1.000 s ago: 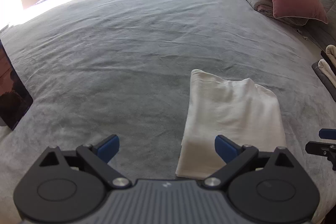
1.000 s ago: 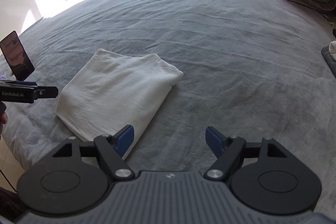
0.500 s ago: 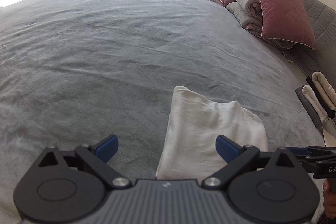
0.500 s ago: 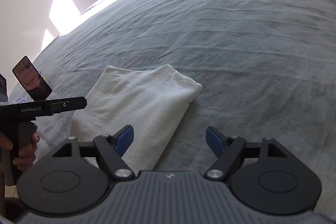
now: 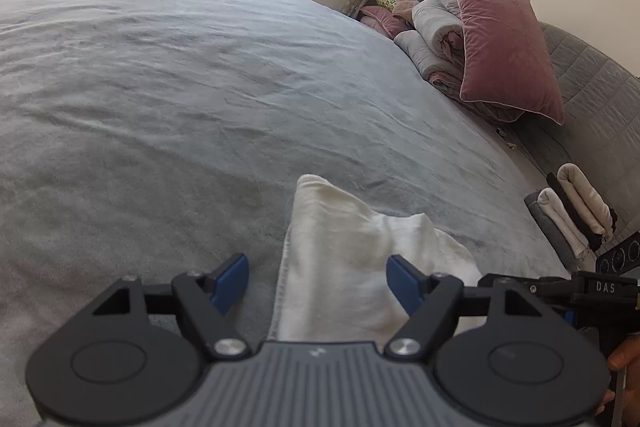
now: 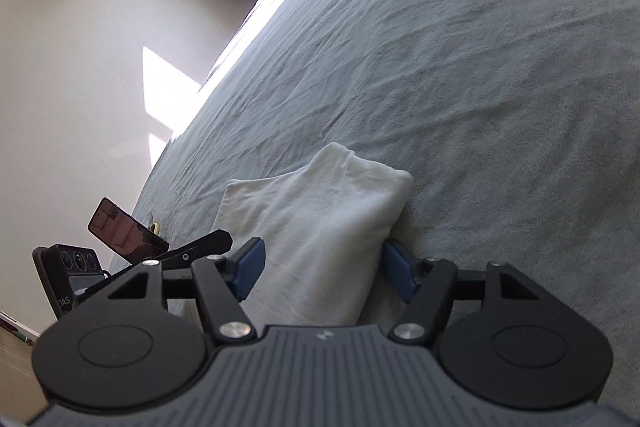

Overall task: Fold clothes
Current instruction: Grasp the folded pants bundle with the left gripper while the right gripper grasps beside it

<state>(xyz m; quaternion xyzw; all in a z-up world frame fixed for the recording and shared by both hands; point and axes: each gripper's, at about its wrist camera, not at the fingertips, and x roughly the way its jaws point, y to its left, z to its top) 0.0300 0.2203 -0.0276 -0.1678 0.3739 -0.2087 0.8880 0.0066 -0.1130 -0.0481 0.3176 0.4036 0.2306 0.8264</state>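
We hold both claws spread wide, clamping nothing: our left claw [image 5: 316, 281] straddles the near left edge of the folded white cotton garment [image 5: 352, 259], and our right claw [image 6: 322, 267] brackets its near end. The garment lies as a compact rectangle on the grey plush bed cover [image 5: 180, 99], at twelve o'clock from both claws. We judge that closing on only the top layer could peel the fold open, and dragging could rumple it. At two o'clock sit the mauve velvet pillow [image 5: 506, 43] and a stack of folded clothes [image 5: 568, 211]; nothing blocks us.
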